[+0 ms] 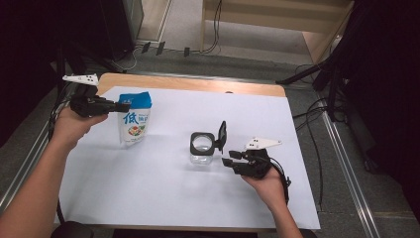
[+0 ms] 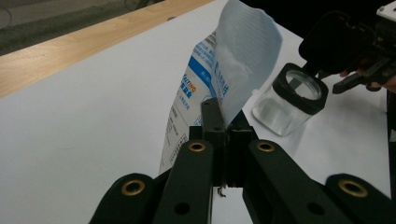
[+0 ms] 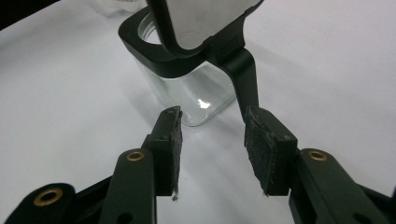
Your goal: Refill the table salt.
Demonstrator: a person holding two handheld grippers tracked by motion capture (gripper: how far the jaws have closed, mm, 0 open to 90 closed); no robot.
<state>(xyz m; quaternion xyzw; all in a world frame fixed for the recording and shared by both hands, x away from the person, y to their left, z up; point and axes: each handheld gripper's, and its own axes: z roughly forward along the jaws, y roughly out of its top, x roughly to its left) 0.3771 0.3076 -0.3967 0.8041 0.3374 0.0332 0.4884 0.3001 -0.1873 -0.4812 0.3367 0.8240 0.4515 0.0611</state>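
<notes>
Left gripper (image 1: 121, 106) pinching pouch (image 1: 134, 119) top edge, open jar (image 1: 202, 148) well off toward right gripper (image 1: 229, 158), jaws spread, nearer.

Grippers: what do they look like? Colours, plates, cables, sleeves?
Both the left gripper and right gripper are black, with brass-coloured pivot rivets and dark, rough pads. Each carries a white three-cornered plate on top. Black cables trail off. Forearms are bare, no sleeves.
</notes>
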